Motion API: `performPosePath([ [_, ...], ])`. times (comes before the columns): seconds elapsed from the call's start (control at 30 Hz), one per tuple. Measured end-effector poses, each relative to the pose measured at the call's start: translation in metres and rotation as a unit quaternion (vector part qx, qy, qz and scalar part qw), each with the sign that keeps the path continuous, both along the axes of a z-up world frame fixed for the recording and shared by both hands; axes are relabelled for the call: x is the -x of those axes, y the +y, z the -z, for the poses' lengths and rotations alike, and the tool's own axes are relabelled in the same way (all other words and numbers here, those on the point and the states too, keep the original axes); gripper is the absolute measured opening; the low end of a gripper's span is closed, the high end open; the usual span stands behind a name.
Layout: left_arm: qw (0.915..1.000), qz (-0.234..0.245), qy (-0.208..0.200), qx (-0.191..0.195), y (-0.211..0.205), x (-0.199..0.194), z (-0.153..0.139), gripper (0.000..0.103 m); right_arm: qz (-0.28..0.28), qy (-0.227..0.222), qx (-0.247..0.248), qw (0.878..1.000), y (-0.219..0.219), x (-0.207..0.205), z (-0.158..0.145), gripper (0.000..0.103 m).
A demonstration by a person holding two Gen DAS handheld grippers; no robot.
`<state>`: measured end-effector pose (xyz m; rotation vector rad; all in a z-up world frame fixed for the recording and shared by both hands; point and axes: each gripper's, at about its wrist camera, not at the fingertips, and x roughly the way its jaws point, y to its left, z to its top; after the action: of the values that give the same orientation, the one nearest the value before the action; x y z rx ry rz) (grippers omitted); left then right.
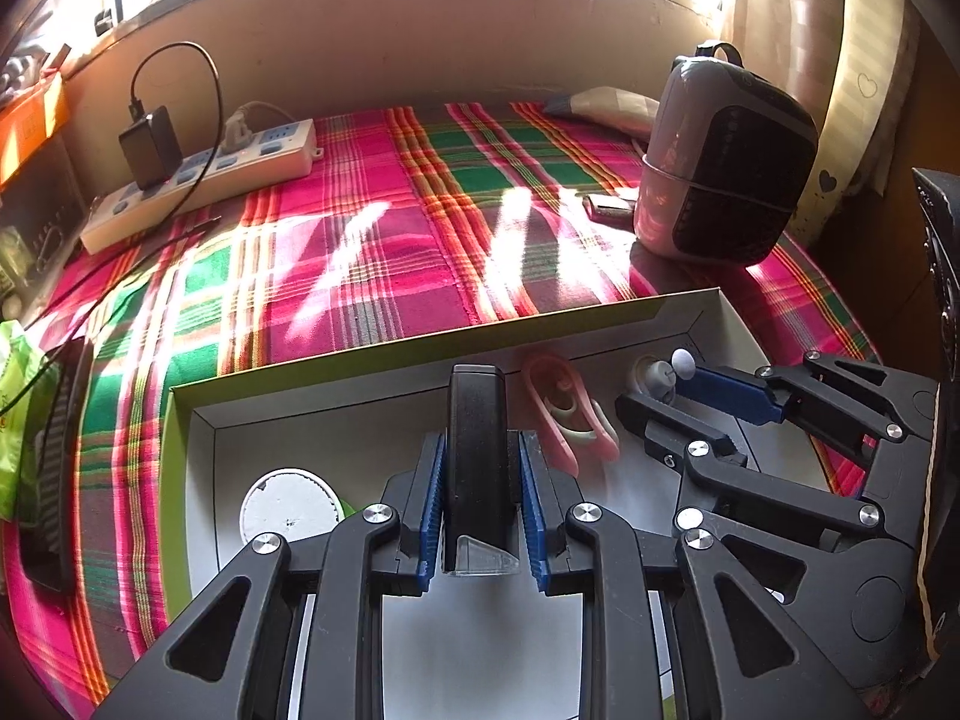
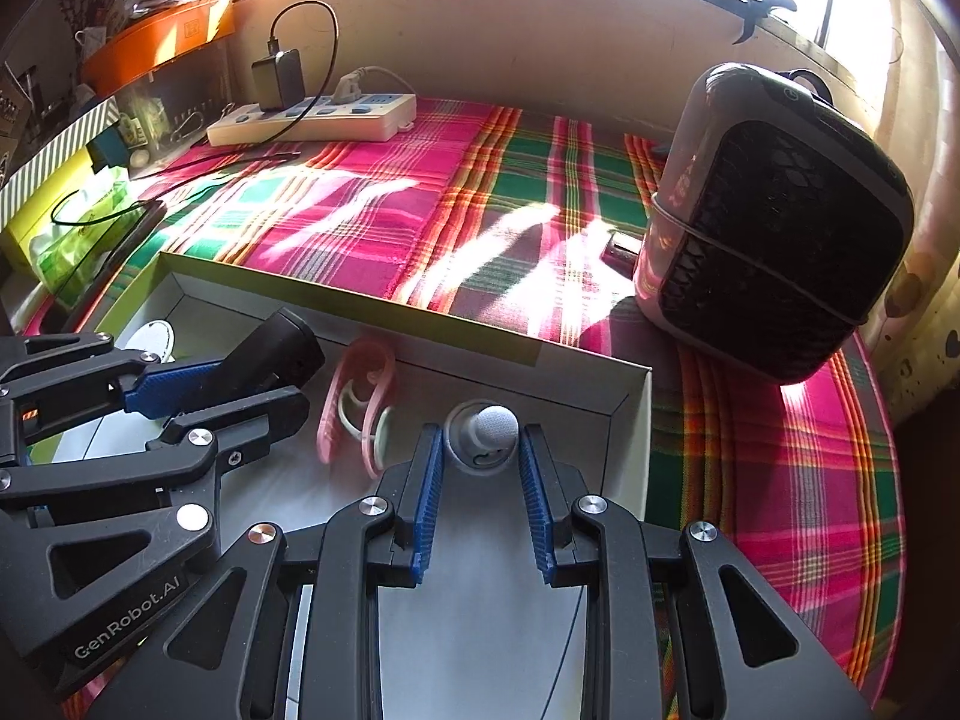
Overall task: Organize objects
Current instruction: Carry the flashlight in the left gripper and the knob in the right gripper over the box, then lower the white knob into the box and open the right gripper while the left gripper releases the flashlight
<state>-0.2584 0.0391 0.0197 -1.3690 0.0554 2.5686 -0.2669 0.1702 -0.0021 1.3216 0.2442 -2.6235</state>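
A shallow white box with green sides (image 1: 420,342) (image 2: 360,294) lies on the plaid cloth. My left gripper (image 1: 480,480) (image 2: 228,390) is shut on a black oblong device (image 1: 478,456) (image 2: 276,348) and holds it inside the box. My right gripper (image 2: 480,468) (image 1: 690,396) is open inside the box, its fingers on either side of a small grey-and-white round object (image 2: 489,432) (image 1: 663,372). A pink clip-like item (image 1: 567,414) (image 2: 360,408) lies between the two. A white round disc (image 1: 291,507) (image 2: 153,339) lies at the box's left end.
A grey-and-black speaker-like unit (image 1: 726,162) (image 2: 774,222) stands at the right on the cloth, a small dark item (image 1: 606,207) beside it. A white power strip with a black charger (image 1: 204,180) (image 2: 312,117) lies at the back left. Green packet (image 1: 15,414) and clutter at left.
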Motion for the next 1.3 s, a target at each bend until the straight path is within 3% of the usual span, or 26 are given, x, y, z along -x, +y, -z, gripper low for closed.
performPosePath([
  [0.67,1.0,-0.002,-0.002,0.005,-0.001,0.007,0.004,0.021,-0.005,0.003,-0.012,1.0,-0.002,0.003,-0.001,0.027],
  [1.3,0.9998,-0.018,0.004,0.006,-0.011,-0.002,-0.004,0.028,0.001,0.007,-0.01,1.0,-0.001,-0.005,-0.003,0.045],
])
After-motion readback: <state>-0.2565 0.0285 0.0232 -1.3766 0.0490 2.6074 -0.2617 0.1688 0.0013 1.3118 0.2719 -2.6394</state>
